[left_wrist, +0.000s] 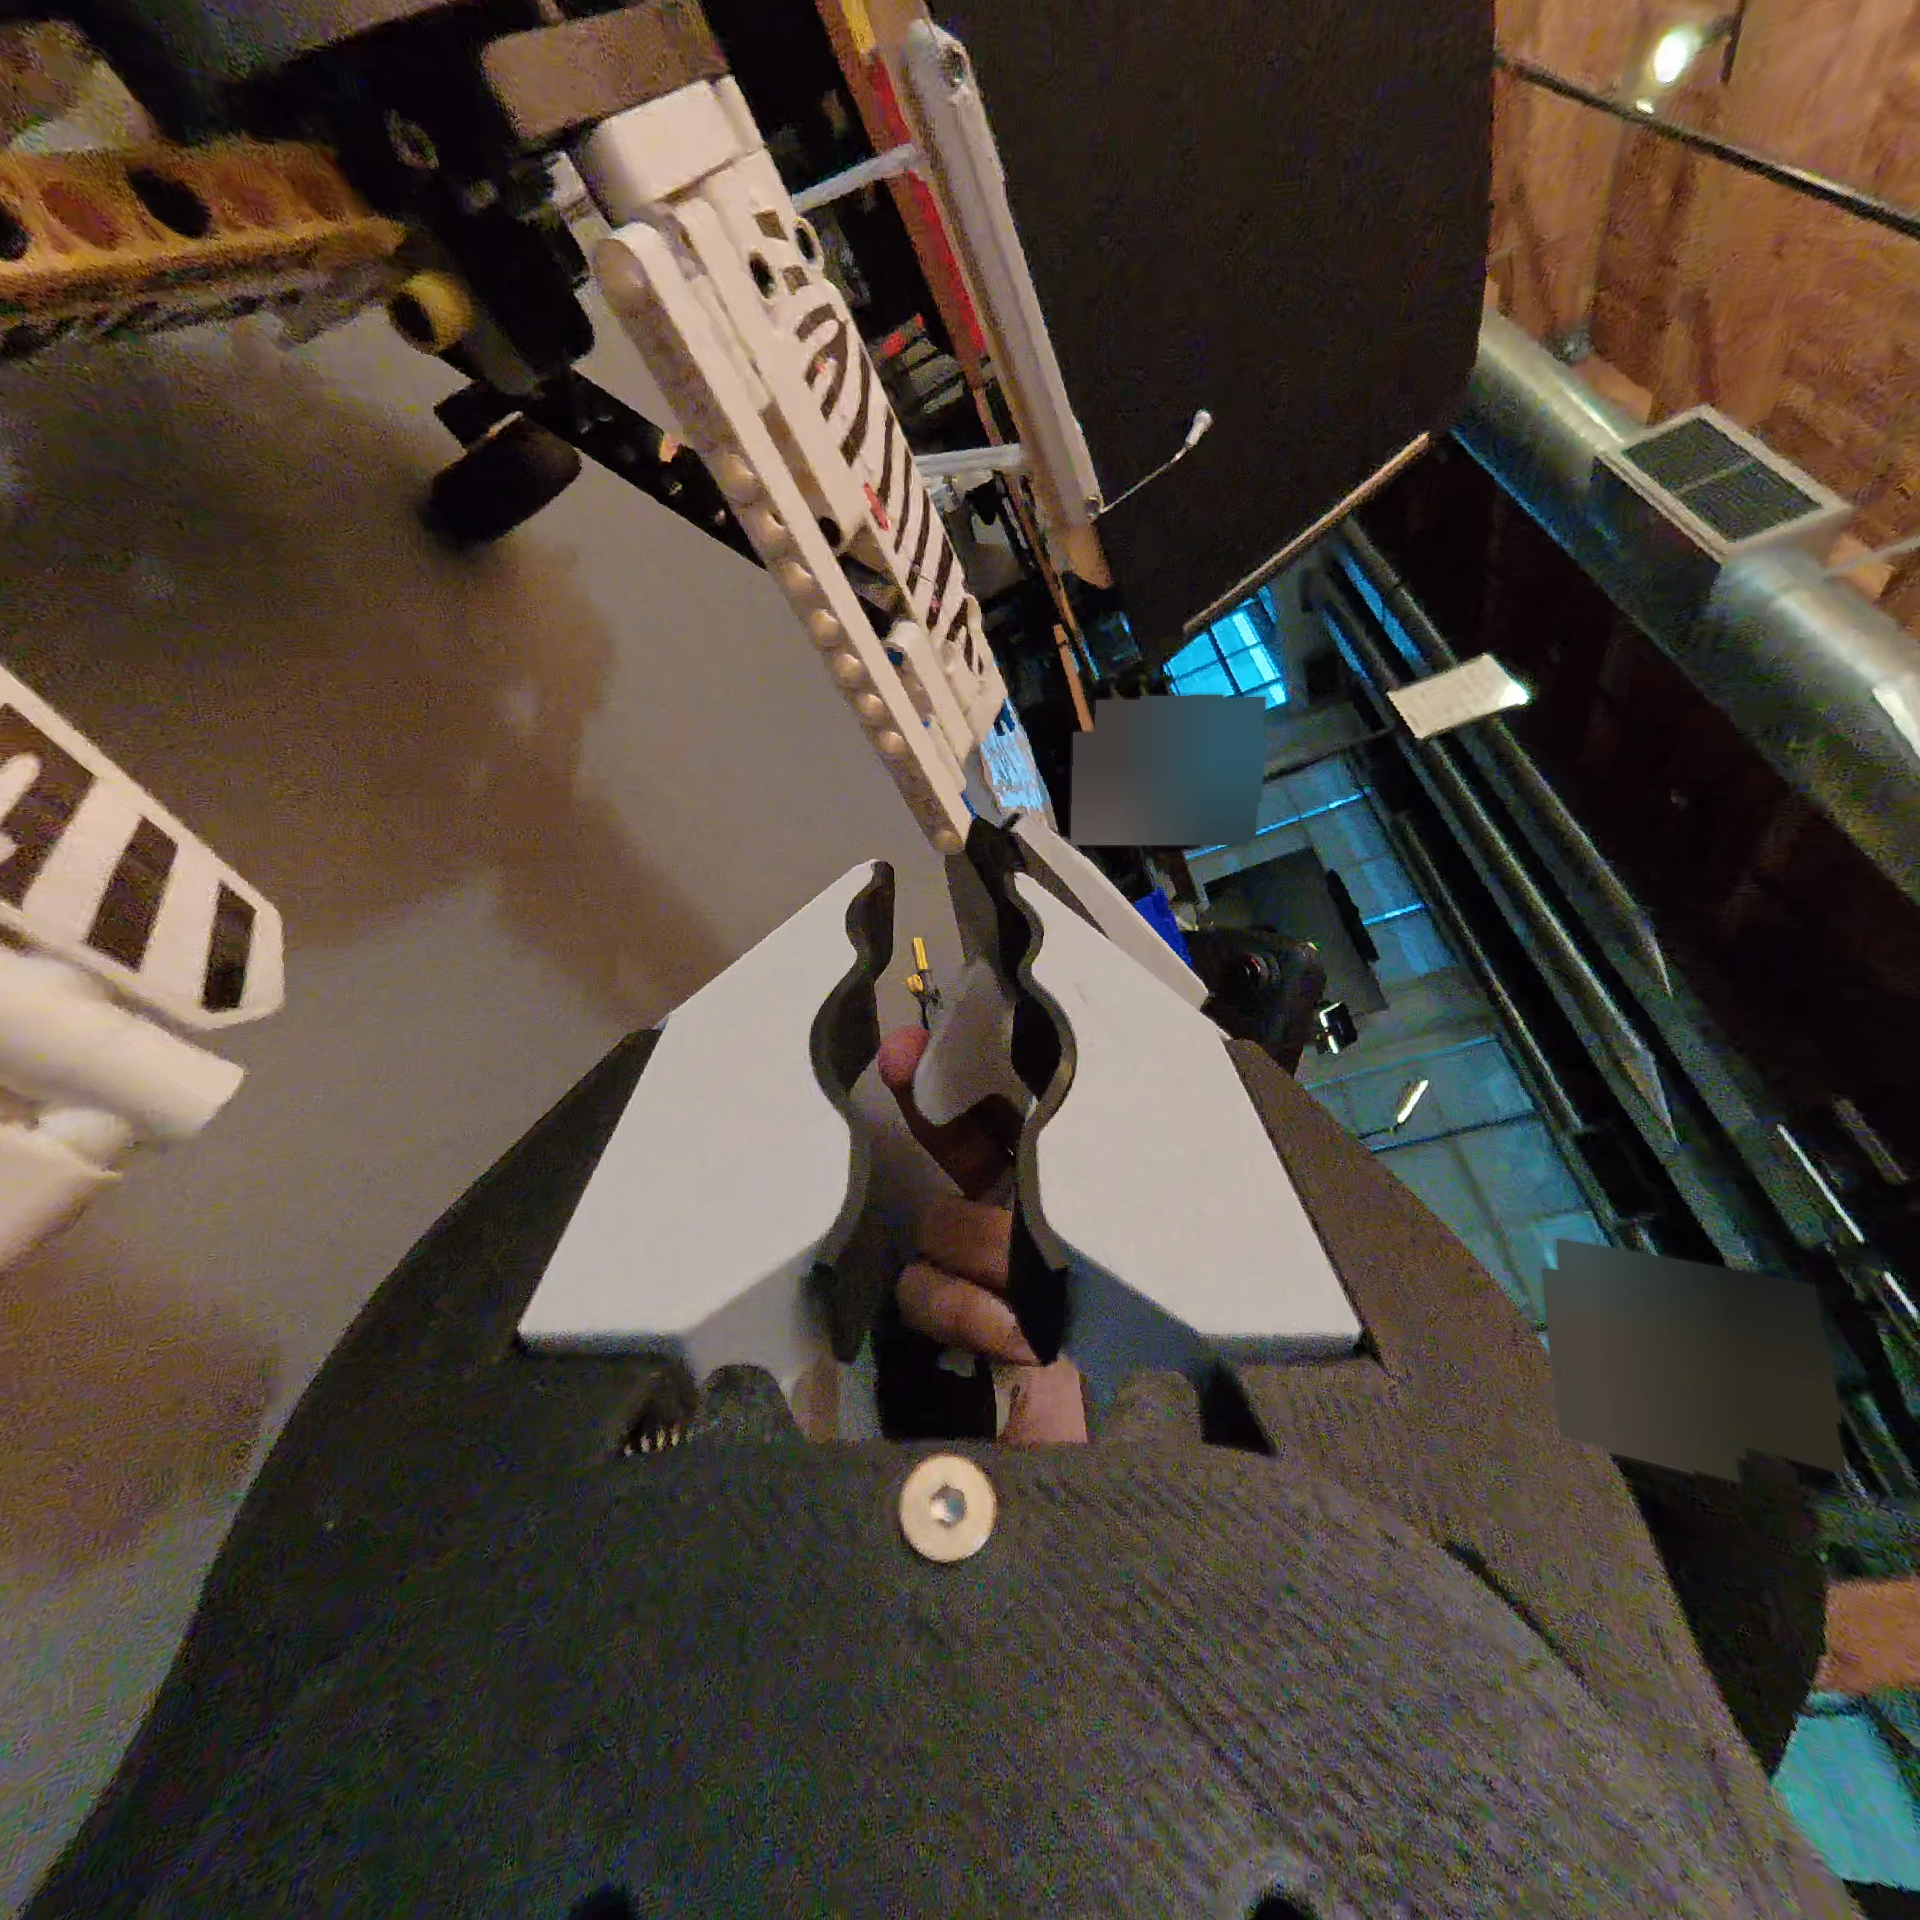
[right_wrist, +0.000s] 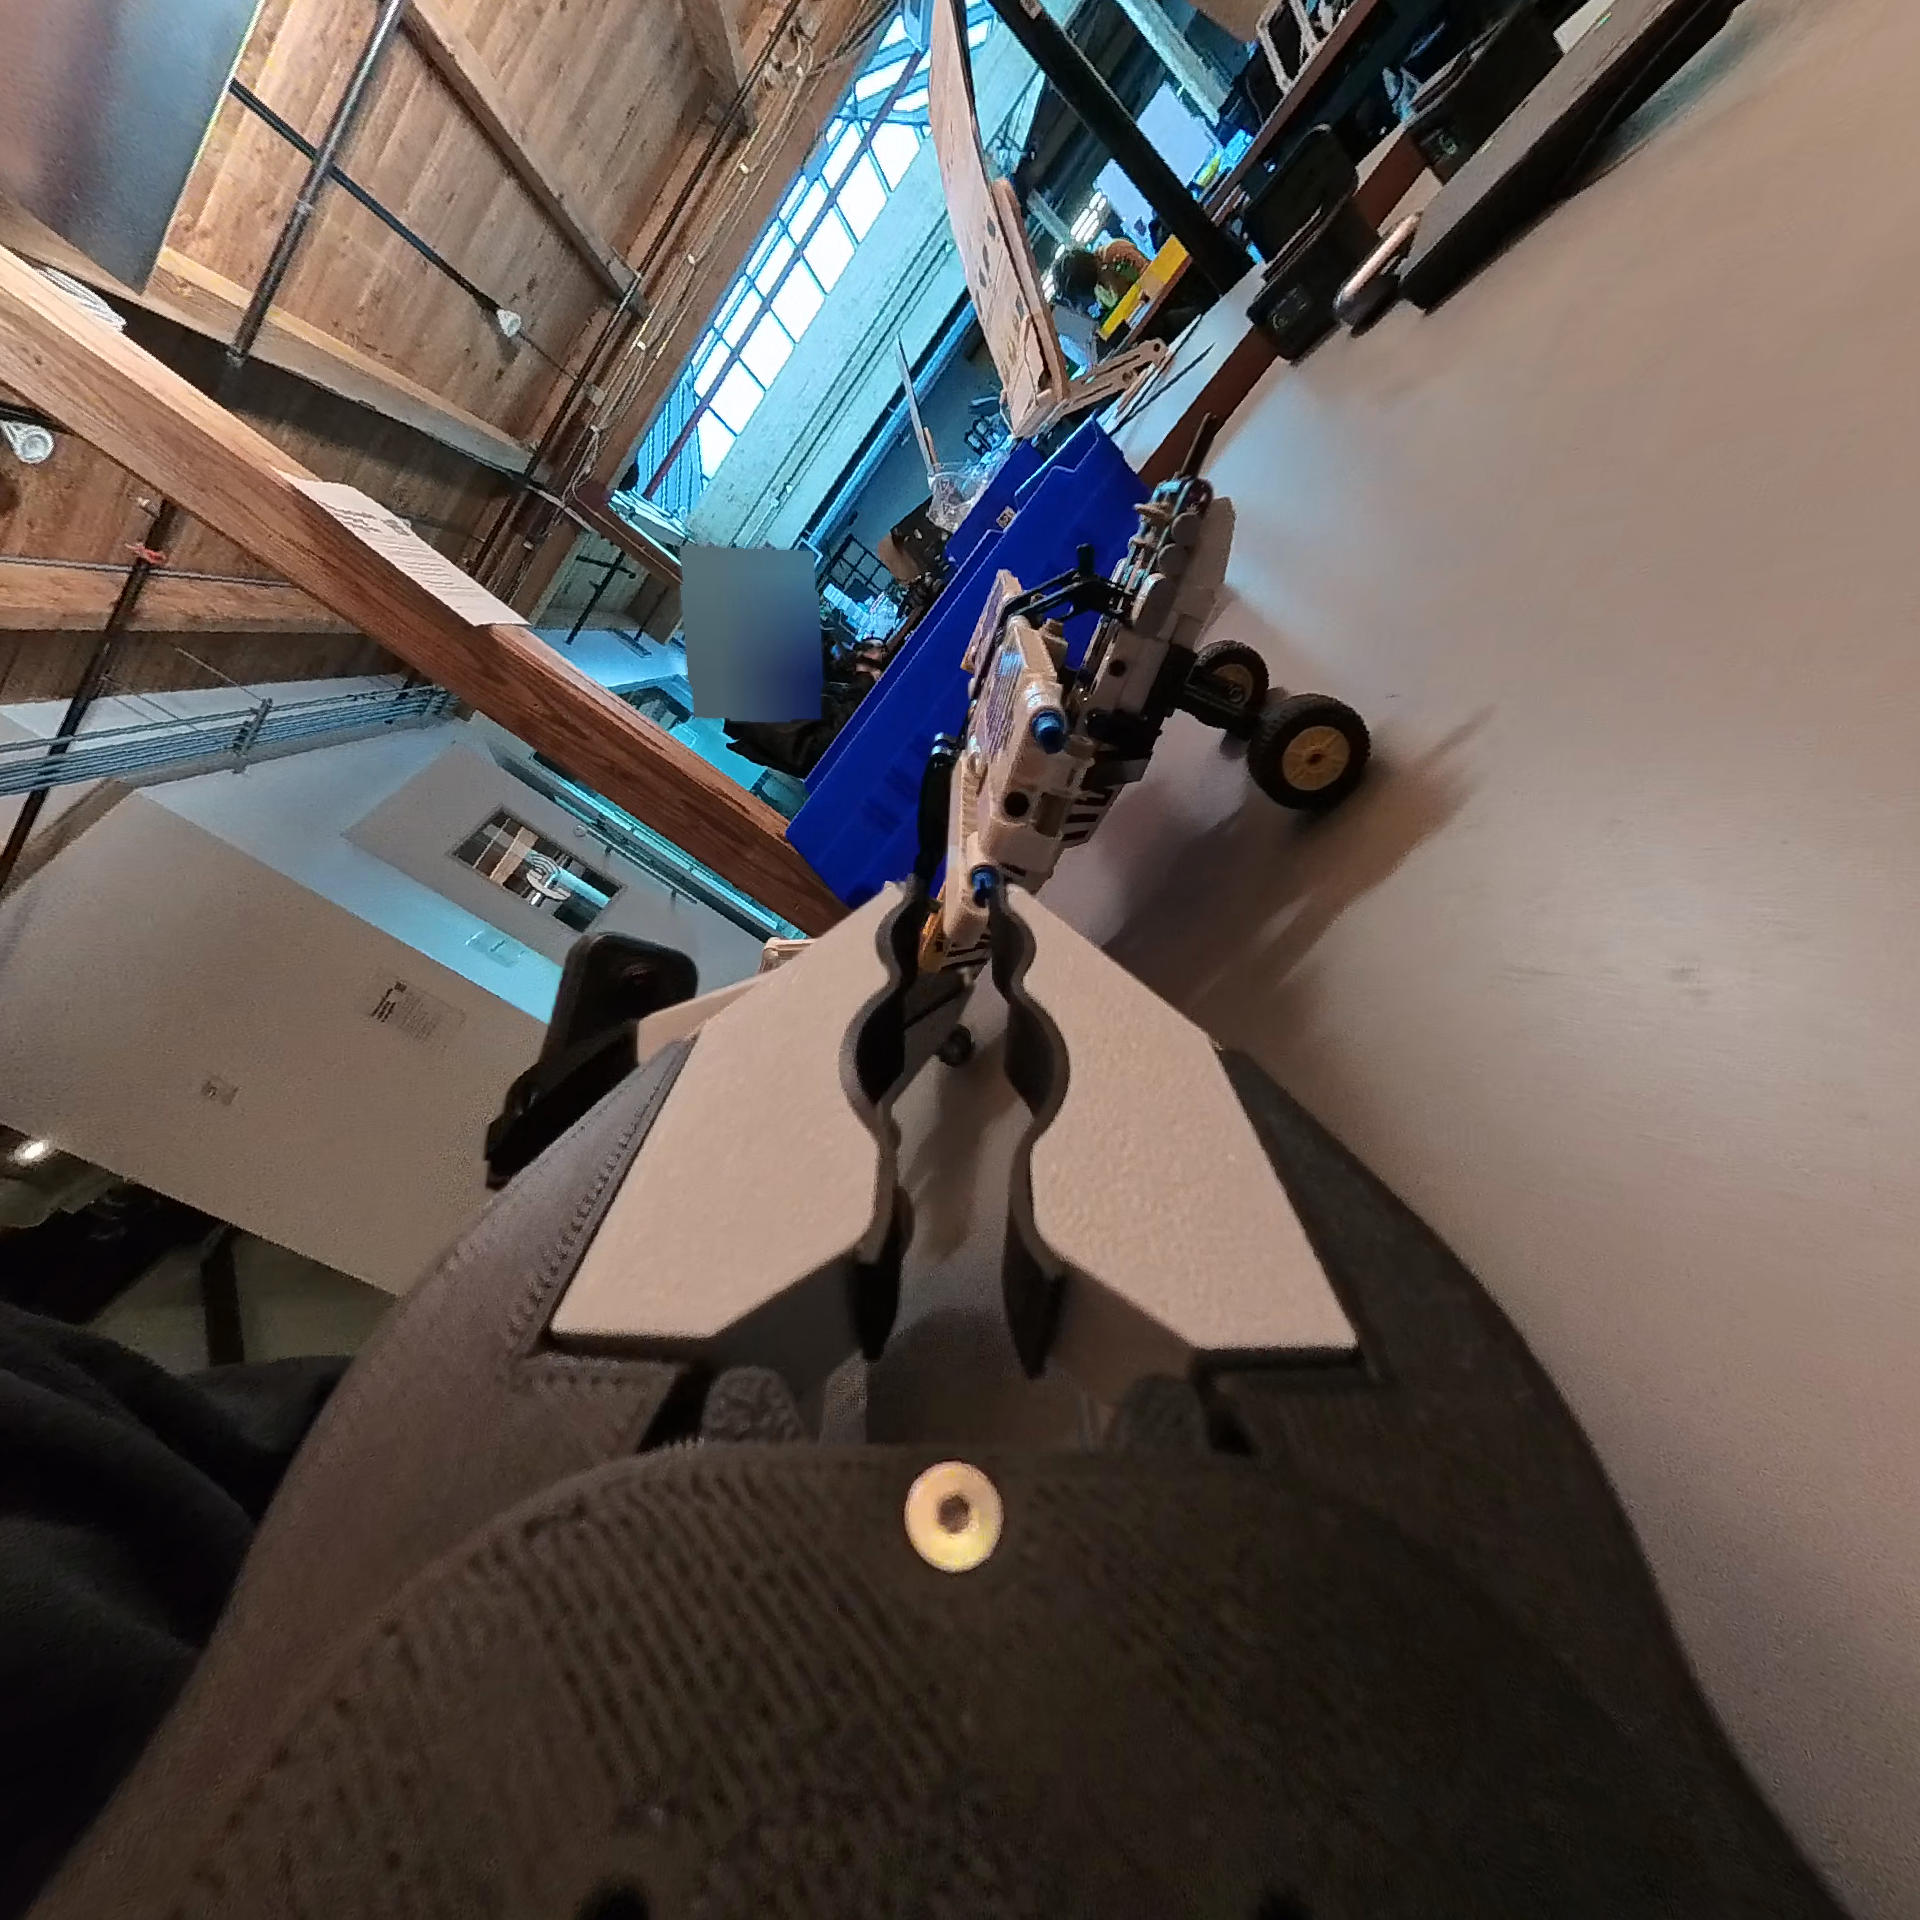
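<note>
- Left wrist view puts you close beside the brick-built toy vehicle (left_wrist: 790, 343): white beams and panels with black stripes, a black frame, and a tan perforated beam (left_wrist: 187, 239) running off to the far left.
- It stands on the smooth grey table (left_wrist: 416, 727), with one small black wheel (left_wrist: 504, 478) down on the surface.
- Your left gripper (left_wrist: 940, 873) has its jaws apart. The end of the vehicle's long white studded beam (left_wrist: 831, 623) sits just beyond the right fingertip, and nothing is pressed between the pads.
- Only this view shows a loose white panel with black stripes (left_wrist: 135, 894) lying at the near left. It also shows the fingers of a hand (left_wrist: 956, 1278) through the gap between the jaws.
- Right wrist view looks along the vehicle (right_wrist: 1049, 727) lengthways. Here you can see blue pins (right_wrist: 1049, 722) on its white side and two black tyres with yellow hubs (right_wrist: 1311, 750) at the far right.
- Your right gripper (right_wrist: 956, 904) is closed on the vehicle's near tip, with both fingertips against the white and yellow end piece.
- Beyond the table (right_wrist: 1558, 935) stand blue plastic bins (right_wrist: 904, 727). There is also a thick wooden beam (right_wrist: 416, 592), a plank ceiling, tall windows (right_wrist: 790, 270) and, seen from the left wrist, a silver metal duct (left_wrist: 1662, 540).
</note>
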